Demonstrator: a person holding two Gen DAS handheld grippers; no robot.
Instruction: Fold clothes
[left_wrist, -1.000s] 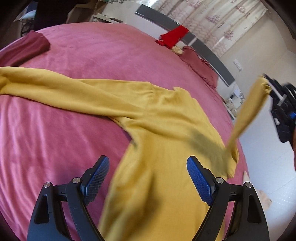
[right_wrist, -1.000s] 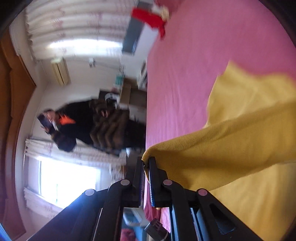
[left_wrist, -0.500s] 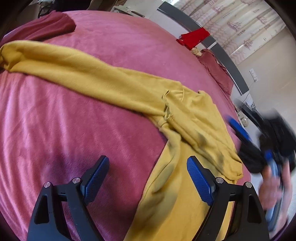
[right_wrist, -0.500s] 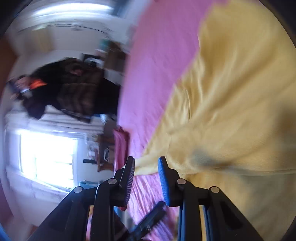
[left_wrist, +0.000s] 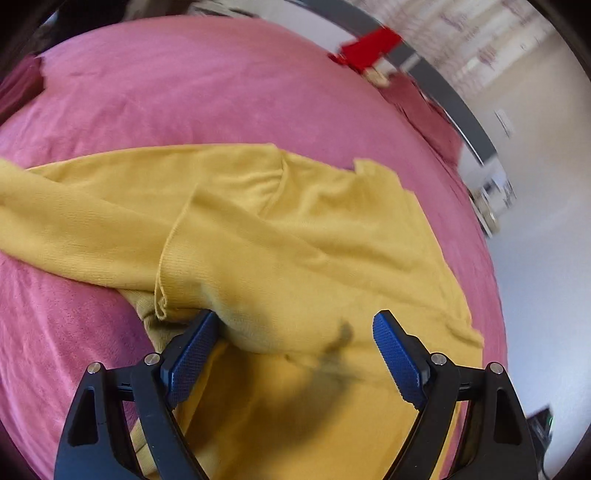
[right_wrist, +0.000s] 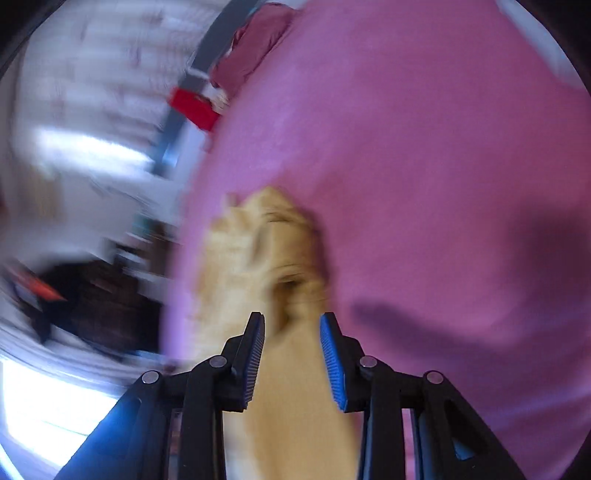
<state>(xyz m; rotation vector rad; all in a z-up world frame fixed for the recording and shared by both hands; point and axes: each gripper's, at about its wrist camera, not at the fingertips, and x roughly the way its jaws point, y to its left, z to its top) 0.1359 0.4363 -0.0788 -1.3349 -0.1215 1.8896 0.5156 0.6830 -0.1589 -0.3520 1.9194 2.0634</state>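
A mustard-yellow sweater (left_wrist: 295, 240) lies spread on the pink bed cover (left_wrist: 184, 81). One sleeve is folded across its body, with the cuff edge (left_wrist: 162, 273) near my left finger. My left gripper (left_wrist: 291, 332) hovers wide open just above the sweater, with cloth under the gap and nothing pinched. The right wrist view is blurred by motion. There my right gripper (right_wrist: 291, 325) has its jaws opening. A bunched part of the sweater (right_wrist: 266, 240) lies ahead of it and below the gap, and the pads do not press on it.
A red cloth (left_wrist: 369, 46) and a maroon pillow (left_wrist: 421, 107) lie by the dark bed frame (left_wrist: 443, 85) at the far edge. Another maroon cloth (left_wrist: 18, 88) sits at the left edge. A person in dark clothing (right_wrist: 92, 295) is a blur beside the bed.
My right gripper let go of the sleeve it held up, and the sleeve now lies across the sweater's body. Both grippers swung over the bed, the right one dropping lower.
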